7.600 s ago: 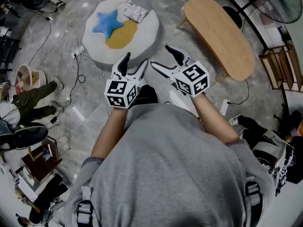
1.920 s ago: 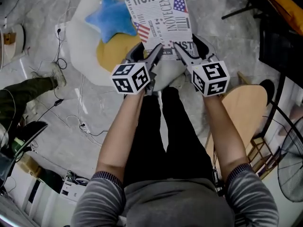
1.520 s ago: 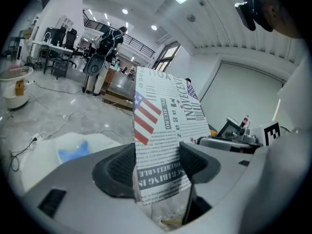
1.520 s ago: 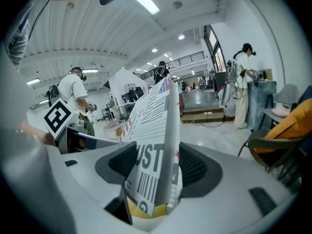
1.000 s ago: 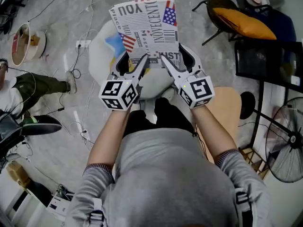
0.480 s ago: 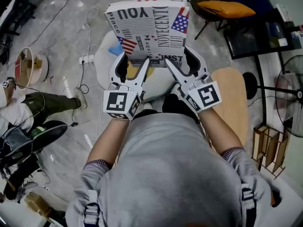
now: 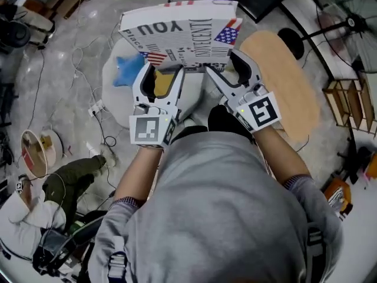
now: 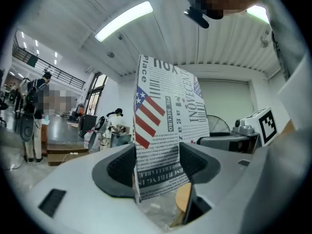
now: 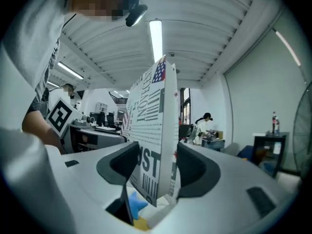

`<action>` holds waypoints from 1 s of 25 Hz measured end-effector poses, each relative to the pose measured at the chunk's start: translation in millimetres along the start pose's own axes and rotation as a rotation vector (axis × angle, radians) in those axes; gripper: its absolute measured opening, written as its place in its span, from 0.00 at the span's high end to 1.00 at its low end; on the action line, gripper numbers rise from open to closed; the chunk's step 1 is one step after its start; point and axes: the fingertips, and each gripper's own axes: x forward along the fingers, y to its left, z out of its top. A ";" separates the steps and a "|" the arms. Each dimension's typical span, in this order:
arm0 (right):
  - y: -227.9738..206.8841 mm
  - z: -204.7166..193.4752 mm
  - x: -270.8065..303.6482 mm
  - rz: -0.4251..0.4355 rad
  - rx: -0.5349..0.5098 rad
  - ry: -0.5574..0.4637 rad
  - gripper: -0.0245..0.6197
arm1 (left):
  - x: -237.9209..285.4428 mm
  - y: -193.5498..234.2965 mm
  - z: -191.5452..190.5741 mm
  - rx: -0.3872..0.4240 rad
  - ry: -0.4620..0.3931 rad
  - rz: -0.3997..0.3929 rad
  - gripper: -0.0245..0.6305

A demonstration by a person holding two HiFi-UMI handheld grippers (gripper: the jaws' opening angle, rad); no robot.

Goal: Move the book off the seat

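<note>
Two tongs hold one book (image 7: 177,31) between them, each clamped on its lower edge. The left tongs (image 7: 161,73) are closed onto the left part of that edge. In the left gripper view the dark pads press against both faces of the printed cover, with a striped flag design rising just above them. The right tongs (image 7: 224,63) grip the right part of the same edge. In the right gripper view the pads squeeze the volume close to its spine, over the large black letters.

The book is raised off the seat (image 7: 113,96) and hangs in the air over its far edge, standing nearly upright with its top tipped away from the person. Its black-and-white newsprint cover faces up toward the head camera. Ceiling lights show behind it in both gripper views.

The seat is a round white cushion on the grey floor (image 7: 65,52). A blue star (image 7: 126,75) lies near its left edge, and a yellow patch (image 7: 162,81) shows between the prongs of the left tongs. Both also peek out under the book's lower edge in the right gripper view. A wooden bench (image 7: 285,69) stands just right of the seat, and cables (image 7: 88,81) trail over the floor to the seat's left.
</note>
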 end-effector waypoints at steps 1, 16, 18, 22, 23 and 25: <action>1.0 -12.8 -4.0 0.090 0.026 0.110 0.56 | -8.9 -5.6 -15.8 -0.079 0.058 0.092 0.49; 175.7 -81.7 138.6 0.576 0.173 0.457 0.59 | -163.0 155.4 -91.5 -0.351 0.257 0.596 0.49; 180.2 -76.7 140.6 0.539 0.186 0.438 0.59 | -165.8 157.1 -91.0 -0.347 0.257 0.572 0.50; 121.0 -74.2 108.7 0.488 0.181 0.446 0.59 | -116.6 114.4 -86.4 -0.337 0.261 0.505 0.50; 97.3 -76.3 95.2 0.486 0.171 0.458 0.59 | -97.0 97.9 -85.2 -0.334 0.263 0.488 0.50; 41.2 -77.3 68.9 0.467 0.165 0.468 0.59 | -49.9 59.7 -83.4 -0.328 0.269 0.453 0.49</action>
